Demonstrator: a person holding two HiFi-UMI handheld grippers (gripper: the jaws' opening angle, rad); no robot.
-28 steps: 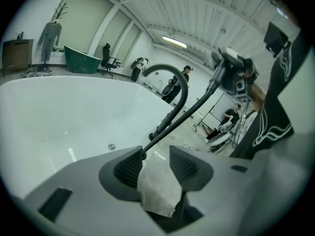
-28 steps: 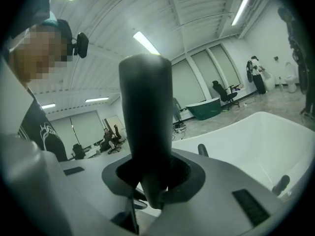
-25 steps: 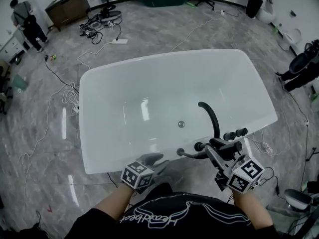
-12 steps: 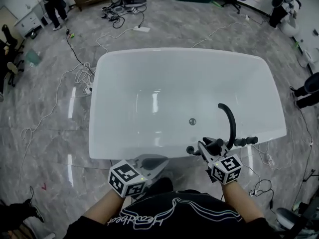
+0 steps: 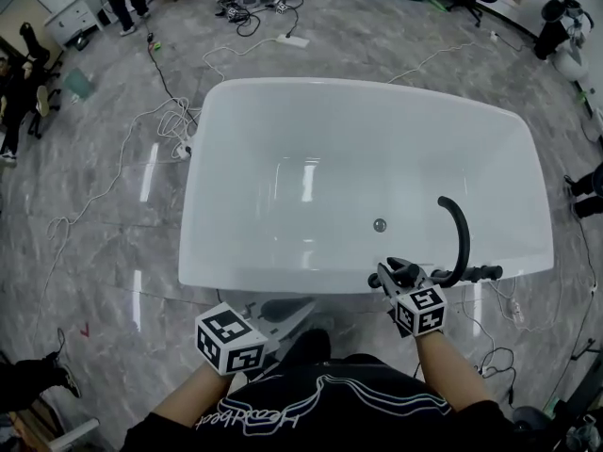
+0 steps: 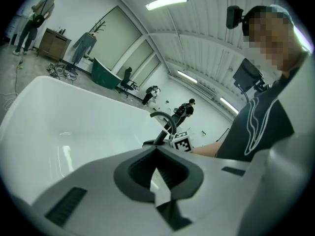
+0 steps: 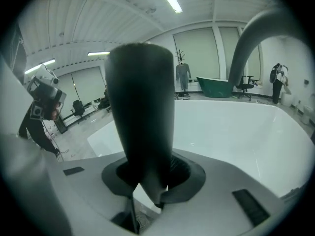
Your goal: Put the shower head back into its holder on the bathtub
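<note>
The black shower head (image 7: 140, 122) stands upright between the jaws of my right gripper (image 7: 147, 191), which is shut on its handle. In the head view this gripper (image 5: 391, 276) hangs at the near rim of the white bathtub (image 5: 283, 281), just left of the curved black faucet (image 5: 459, 234) and its black knobs (image 5: 485, 273). The shower head (image 5: 407, 273) shows there only as a dark piece past the marker cube. Whether a holder lies under it is hidden. My left gripper (image 5: 300, 309) is shut and empty, held off the tub's near side. In the left gripper view that gripper (image 6: 158, 168) has nothing between its fingers.
Cables (image 5: 170, 121) trail over the marble floor left of and behind the tub. People (image 5: 19, 73) stand at the far left, and a cabinet and chairs line the back. A hose and cable (image 5: 499, 299) lie on the floor by the faucet end.
My right gripper has sunk with the shower head towards the tub's near rim beside the faucet. My left gripper has closed and drawn back from the rim. The head view has shifted left.
</note>
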